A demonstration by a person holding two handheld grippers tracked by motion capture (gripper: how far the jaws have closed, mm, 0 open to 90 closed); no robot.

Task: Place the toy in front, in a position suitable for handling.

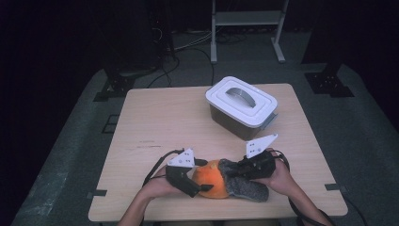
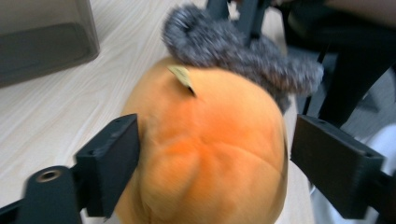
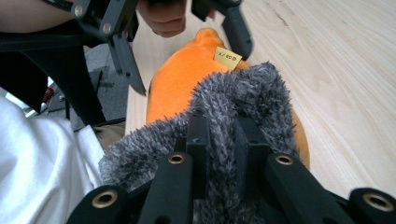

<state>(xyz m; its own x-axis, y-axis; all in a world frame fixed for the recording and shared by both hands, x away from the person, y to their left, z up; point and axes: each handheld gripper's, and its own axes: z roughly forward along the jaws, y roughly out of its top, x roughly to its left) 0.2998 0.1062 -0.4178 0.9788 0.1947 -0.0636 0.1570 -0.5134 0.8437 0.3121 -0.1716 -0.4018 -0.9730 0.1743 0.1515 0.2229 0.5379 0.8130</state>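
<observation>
A: Near table edge, centre: orange plush toy (image 1: 211,181) w/ grey fuzzy trim (image 1: 244,183), lying on light wood table (image 1: 155,122). Grey part to the right of orange body, touching it.

B: Left gripper (image 1: 200,188)?

A: Jaws spread wide, one each side of orange body. In left gripper view (image 2: 212,158), left jaw pressed against plush flank, right jaw just clear of it. Not clamped. Small tan tag (image 2: 182,77) on top of orange body, near grey trim (image 2: 243,51).

B: Right gripper (image 1: 235,169)?

A: Jaws nearly together, pinching a fold of grey fuzz. In right gripper view (image 3: 219,140), fur bunched between jaws and spilling over both. Orange body (image 3: 182,79) beyond, tag (image 3: 227,58) w/ handwritten marks, not legible. Left gripper's jaws farther off in same view, straddling far end of toy.

B: Hands?

A: Left hand (image 1: 157,186) and right hand (image 1: 280,176) wrapped on gripper handles, forearms entering from bottom edge.

B: Rest of table?

A: White-lidded storage box (image 1: 241,107) w/ grey handle recess, lid on, far right portion, well apart from toy. Dark translucent body. Faint pencil marks (image 1: 146,143) mid-left on tabletop.
</observation>
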